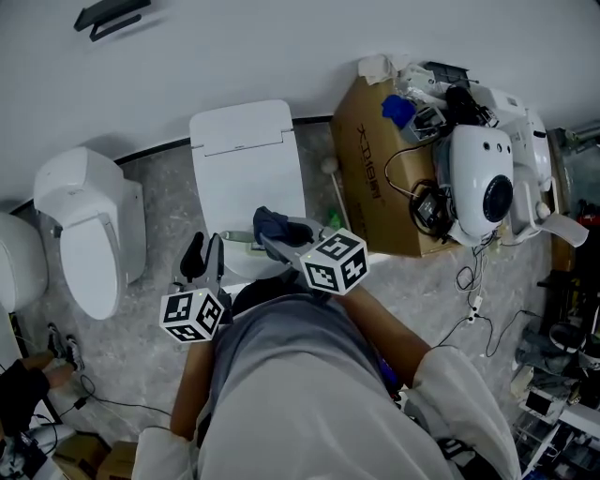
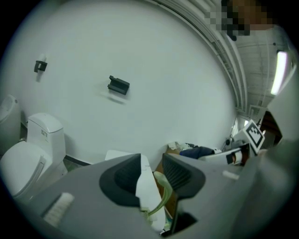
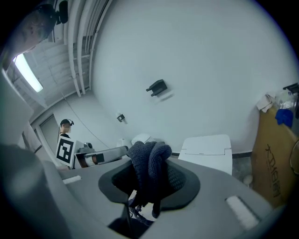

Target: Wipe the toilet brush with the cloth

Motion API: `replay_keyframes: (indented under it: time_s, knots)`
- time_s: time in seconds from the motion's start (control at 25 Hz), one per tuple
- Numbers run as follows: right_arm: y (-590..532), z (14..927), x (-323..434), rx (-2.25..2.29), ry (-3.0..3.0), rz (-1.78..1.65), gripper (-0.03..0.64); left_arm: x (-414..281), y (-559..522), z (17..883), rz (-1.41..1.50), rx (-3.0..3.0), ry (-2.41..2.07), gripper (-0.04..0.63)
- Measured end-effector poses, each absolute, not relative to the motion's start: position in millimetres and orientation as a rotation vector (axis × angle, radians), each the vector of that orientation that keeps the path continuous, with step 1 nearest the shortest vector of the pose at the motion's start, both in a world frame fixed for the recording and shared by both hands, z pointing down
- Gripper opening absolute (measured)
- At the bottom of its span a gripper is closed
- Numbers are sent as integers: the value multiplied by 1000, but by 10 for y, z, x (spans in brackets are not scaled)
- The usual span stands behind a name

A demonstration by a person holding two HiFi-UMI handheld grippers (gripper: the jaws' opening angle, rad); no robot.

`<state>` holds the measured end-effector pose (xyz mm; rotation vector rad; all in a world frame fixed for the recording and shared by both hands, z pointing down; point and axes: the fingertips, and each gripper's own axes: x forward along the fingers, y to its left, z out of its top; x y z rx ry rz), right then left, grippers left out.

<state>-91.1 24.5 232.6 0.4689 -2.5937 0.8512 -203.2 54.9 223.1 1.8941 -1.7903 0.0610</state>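
In the head view, the left gripper (image 1: 203,255) and right gripper (image 1: 272,230) hang over a grey marbled floor (image 1: 169,197). On it stand 3 white toilets (image 1: 246,155) and 1 cardboard box (image 1: 370,178).

In the left gripper view, its fingers (image 2: 124,179) stand slightly apart. 1 pale green curved strip (image 2: 164,193) shows in the gap, not visibly pinched.

In the right gripper view, its fingers (image 3: 180,179) are clamped on 1 dark blue cloth (image 3: 149,168), bunched above them. Behind is a white wall (image 3: 201,56) with 1 black bracket (image 3: 157,87).

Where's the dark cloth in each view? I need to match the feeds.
Head view: cloth near the centre, slightly left.
Left gripper view: small, right of centre.
Right gripper view: bottom centre, clamped between the jaws.
Shared landmark: black wall bracket.
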Motion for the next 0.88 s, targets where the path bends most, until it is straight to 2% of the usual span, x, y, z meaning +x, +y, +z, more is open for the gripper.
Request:
replay_keyframes:
  time_s: [0.88]
  knots:
    - [-81, 1180, -258, 834, -2730, 283, 110, -2221, 659, 805, -73, 2031, -2026, 0]
